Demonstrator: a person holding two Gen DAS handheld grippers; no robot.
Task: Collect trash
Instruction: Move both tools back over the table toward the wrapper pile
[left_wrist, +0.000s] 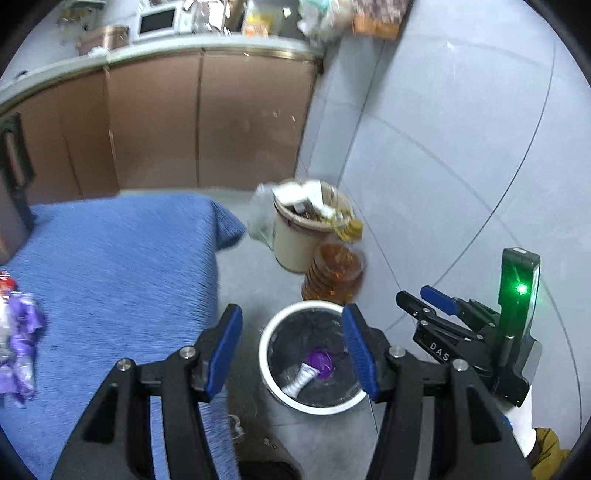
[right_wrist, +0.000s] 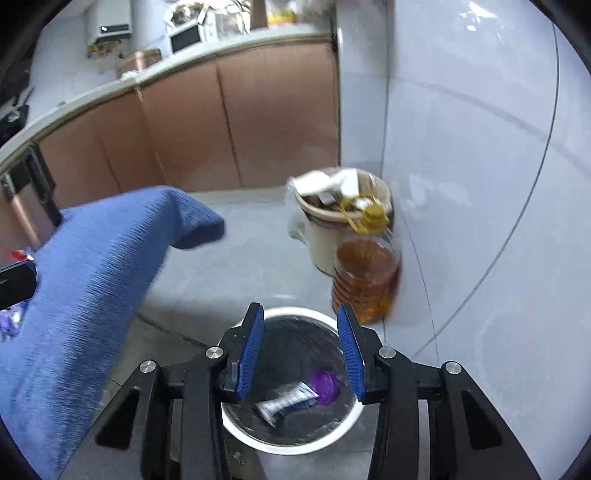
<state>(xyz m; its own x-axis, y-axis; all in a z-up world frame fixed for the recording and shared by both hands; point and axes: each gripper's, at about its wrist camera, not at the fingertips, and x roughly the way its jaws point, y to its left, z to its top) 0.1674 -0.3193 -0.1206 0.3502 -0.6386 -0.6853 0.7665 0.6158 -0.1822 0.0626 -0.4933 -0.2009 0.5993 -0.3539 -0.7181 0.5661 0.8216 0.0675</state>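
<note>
A white-rimmed trash bin (left_wrist: 266, 373) with a dark liner stands on the floor by the blue-covered table (left_wrist: 110, 280). A silver wrapper (left_wrist: 299, 380) and a purple piece (left_wrist: 320, 363) lie in it. My left gripper (left_wrist: 291, 350) is open and empty above the bin. My right gripper (right_wrist: 301, 356) is open and empty, also above the bin (right_wrist: 236, 430), with the silver wrapper (right_wrist: 286, 400) and purple piece (right_wrist: 325, 382) below it. The right gripper shows at the right of the left wrist view (left_wrist: 417, 295). Purple wrappers (left_wrist: 18, 343) lie on the table's left edge.
A beige bin (left_wrist: 295, 240) full of rubbish and a bottle of amber oil (left_wrist: 332, 273) stand behind the trash bin by the tiled wall (left_wrist: 461, 147). Brown cabinets (left_wrist: 166, 122) with a cluttered counter run along the back. A dark stand (left_wrist: 14, 173) is at the table's far left.
</note>
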